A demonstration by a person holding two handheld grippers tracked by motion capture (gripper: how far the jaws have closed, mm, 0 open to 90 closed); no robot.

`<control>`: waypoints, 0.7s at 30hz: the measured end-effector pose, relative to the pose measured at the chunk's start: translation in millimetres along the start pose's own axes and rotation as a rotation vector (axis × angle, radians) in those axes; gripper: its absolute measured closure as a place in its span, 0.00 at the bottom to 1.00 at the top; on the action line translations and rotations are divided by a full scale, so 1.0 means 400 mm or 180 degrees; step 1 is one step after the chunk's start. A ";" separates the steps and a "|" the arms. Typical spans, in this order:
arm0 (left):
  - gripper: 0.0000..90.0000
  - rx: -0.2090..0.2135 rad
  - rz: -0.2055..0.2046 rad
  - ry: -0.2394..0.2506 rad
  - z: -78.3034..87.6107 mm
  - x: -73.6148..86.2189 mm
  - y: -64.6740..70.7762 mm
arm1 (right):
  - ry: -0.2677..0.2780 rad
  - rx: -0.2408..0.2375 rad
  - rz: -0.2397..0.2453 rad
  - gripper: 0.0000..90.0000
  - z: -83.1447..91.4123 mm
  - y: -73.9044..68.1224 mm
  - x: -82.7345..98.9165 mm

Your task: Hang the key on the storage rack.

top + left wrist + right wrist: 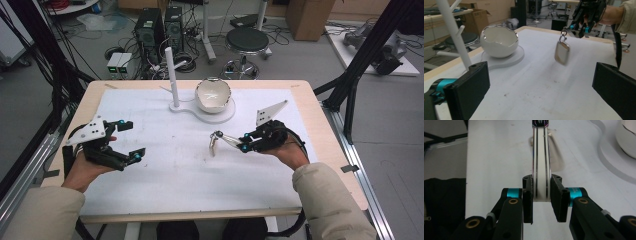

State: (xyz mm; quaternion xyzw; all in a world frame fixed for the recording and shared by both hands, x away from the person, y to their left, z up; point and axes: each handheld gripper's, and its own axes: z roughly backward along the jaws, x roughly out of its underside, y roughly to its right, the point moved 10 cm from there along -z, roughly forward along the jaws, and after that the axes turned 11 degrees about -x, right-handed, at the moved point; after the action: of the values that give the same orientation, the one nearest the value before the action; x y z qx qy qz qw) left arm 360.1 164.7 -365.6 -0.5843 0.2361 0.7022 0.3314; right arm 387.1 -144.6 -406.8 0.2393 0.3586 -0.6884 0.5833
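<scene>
My right gripper is shut on a white striped strap, pinched flat between the two pads above the white mat. From the strap's far end a shiny metal tag hangs on a clasp, tilted and clear of the mat. The tag dangles left of my right gripper. My left gripper hovers over the mat's left side, jaws wide apart with nothing between them. In the left gripper view my left gripper faces the tag and a white bowl.
A white stand with an upright pole and a flat base sits at the mat's far middle, with the white bowl on it. Beyond the wooden table edge are a stool, computer towers and cables on the floor.
</scene>
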 end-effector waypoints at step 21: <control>0.02 0.0625 -0.0422 -0.0386 -0.149 -0.123 0.141 | -0.0165 -0.0269 0.0541 0.83 -0.064 -0.062 -0.115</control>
State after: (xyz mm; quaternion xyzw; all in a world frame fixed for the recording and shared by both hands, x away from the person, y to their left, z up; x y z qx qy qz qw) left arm 362.5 74.8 -332.8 -0.5199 0.2440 0.6863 0.4463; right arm 370.2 -94.2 -383.0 0.2261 0.3505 -0.6266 0.6583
